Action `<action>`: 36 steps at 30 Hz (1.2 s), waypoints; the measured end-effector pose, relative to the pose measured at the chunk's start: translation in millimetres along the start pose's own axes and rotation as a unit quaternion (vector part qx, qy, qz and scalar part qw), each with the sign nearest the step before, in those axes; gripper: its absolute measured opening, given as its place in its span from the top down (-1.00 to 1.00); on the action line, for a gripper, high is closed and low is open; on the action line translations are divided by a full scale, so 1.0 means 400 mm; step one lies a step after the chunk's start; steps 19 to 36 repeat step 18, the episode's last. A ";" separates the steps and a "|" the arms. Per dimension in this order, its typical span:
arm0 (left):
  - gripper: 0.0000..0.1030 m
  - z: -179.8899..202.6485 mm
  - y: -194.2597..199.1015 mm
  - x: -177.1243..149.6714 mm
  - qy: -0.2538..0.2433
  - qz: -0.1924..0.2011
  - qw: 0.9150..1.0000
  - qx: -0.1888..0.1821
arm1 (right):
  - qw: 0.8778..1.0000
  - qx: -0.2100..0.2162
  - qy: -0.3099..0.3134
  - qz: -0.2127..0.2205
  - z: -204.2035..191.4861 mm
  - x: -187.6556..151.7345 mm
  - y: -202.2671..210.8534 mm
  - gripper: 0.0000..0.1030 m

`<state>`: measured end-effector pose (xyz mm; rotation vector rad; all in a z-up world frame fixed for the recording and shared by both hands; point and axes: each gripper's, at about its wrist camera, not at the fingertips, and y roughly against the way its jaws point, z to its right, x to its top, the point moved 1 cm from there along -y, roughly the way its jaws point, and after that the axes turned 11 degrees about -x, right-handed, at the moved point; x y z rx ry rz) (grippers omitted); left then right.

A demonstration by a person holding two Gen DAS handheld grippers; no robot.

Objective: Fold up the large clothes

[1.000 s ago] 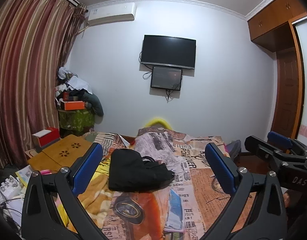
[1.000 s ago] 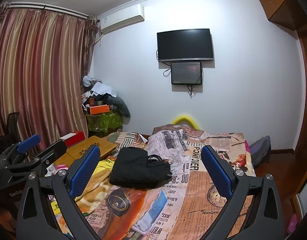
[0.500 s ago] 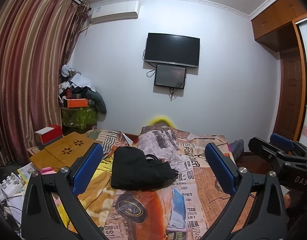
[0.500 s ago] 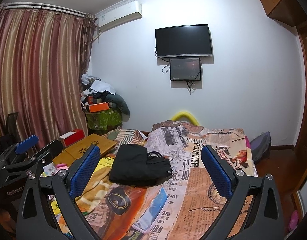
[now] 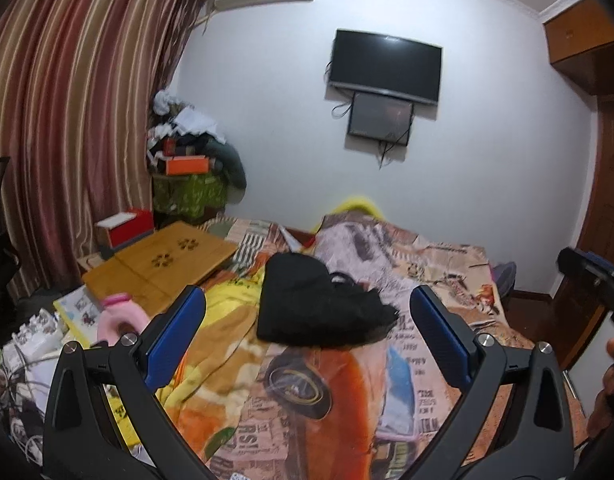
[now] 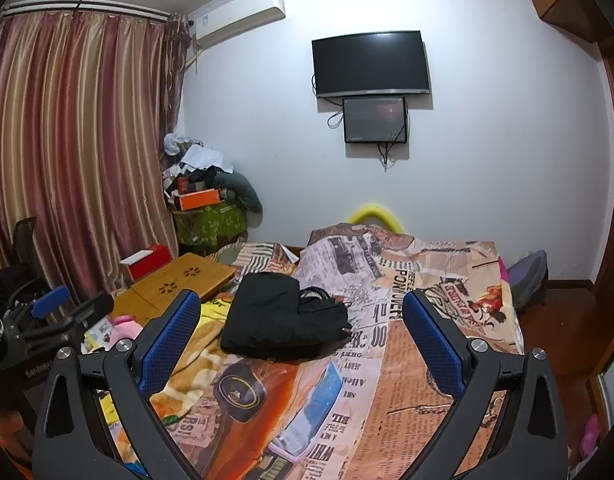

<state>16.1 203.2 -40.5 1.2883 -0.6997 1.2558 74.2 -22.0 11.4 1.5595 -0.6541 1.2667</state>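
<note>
A black garment (image 5: 319, 304) (image 6: 281, 316) lies folded into a compact bundle on the bed's newspaper-print cover (image 5: 347, 392) (image 6: 427, 340). My left gripper (image 5: 307, 312) stands open, held in the air short of the bundle, with nothing between its blue pads. My right gripper (image 6: 301, 314) is open too, empty, and likewise back from the garment. In the right wrist view the left gripper (image 6: 47, 316) shows at the far left edge. The right gripper's body (image 5: 595, 276) shows at the right edge of the left wrist view, with a hand (image 5: 611, 384) below it.
A wooden lap desk (image 6: 179, 284) and a red box (image 6: 147, 264) sit left of the bed. A pink bottle (image 5: 119, 316) and cluttered items lie nearby. A pile of boxes and clothes (image 6: 203, 184) fills the corner by the curtain (image 6: 67, 160). A purple bag (image 6: 527, 276) rests on the floor at right.
Both grippers have shifted slightly; the left wrist view has swung to the right and tilted, bringing the lap desk and bottle more into view. The black garment has not moved.
</note>
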 end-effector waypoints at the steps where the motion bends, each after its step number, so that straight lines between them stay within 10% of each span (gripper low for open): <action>1: -0.99 -0.008 -0.006 -0.008 0.003 -0.004 1.000 0.004 | 1.000 0.000 0.001 -0.003 -0.002 -0.002 -0.006 -0.95; 18: -0.99 -0.255 -0.081 -0.142 0.100 -0.078 0.989 0.080 | 0.997 0.000 0.036 -0.067 -0.074 -0.045 -0.122 -0.95; 36: -0.99 -0.255 -0.081 -0.142 0.100 -0.078 0.989 0.080 | 0.997 0.000 0.036 -0.067 -0.074 -0.045 -0.122 -0.95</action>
